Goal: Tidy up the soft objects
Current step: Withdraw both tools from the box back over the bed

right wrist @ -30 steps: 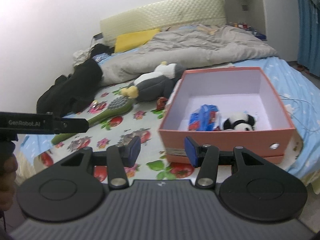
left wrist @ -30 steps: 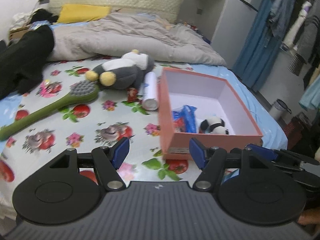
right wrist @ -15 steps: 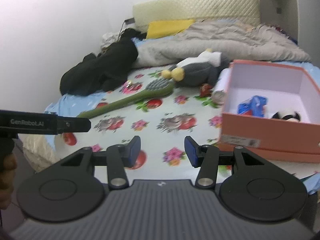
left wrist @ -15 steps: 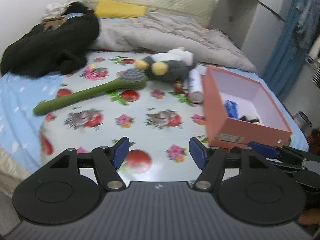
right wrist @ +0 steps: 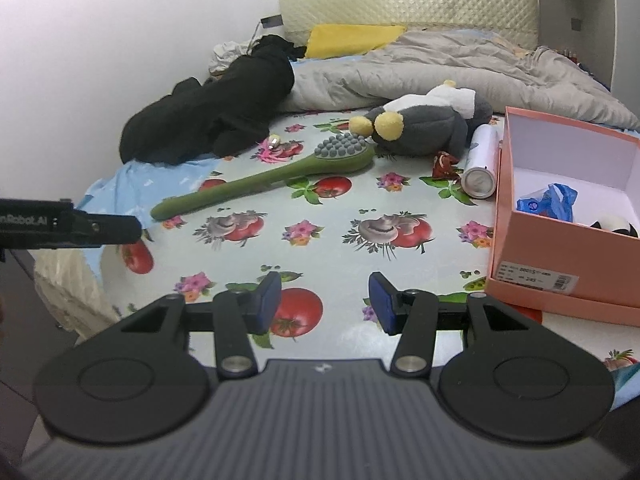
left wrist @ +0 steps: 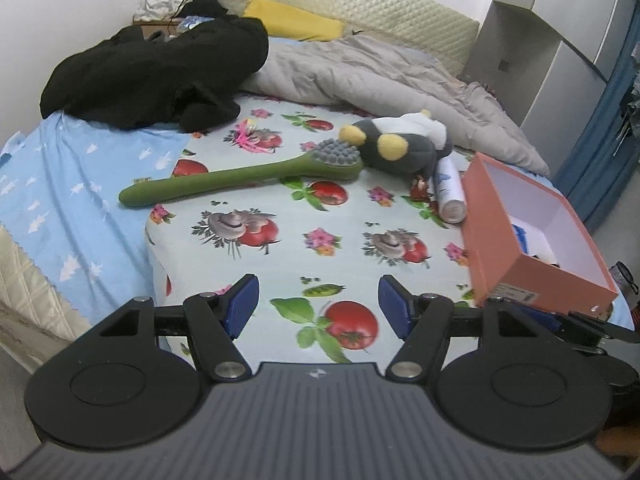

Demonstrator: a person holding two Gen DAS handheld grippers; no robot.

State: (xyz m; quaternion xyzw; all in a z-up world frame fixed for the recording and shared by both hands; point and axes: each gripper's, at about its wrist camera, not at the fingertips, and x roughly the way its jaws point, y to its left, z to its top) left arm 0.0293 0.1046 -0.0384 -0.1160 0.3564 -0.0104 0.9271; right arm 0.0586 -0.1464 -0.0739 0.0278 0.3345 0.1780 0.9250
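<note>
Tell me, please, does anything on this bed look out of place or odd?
Nothing is spilled or broken. Among the soft things, two hard items lie on the fruit-print cloth: a green long-handled brush and a white can on its side beside the pink box. The plush penguin lies toppled.

Setting: home bedroom. Evidence: bed with quilted cream headboard (right wrist: 408, 2); below the headboard a yellow pillow (right wrist: 352, 39) and rumpled grey duvet (right wrist: 452, 70); black clothing (right wrist: 212, 114) heaped left of the duvet; blue curtain (left wrist: 596, 148) far right of the headboard.
</note>
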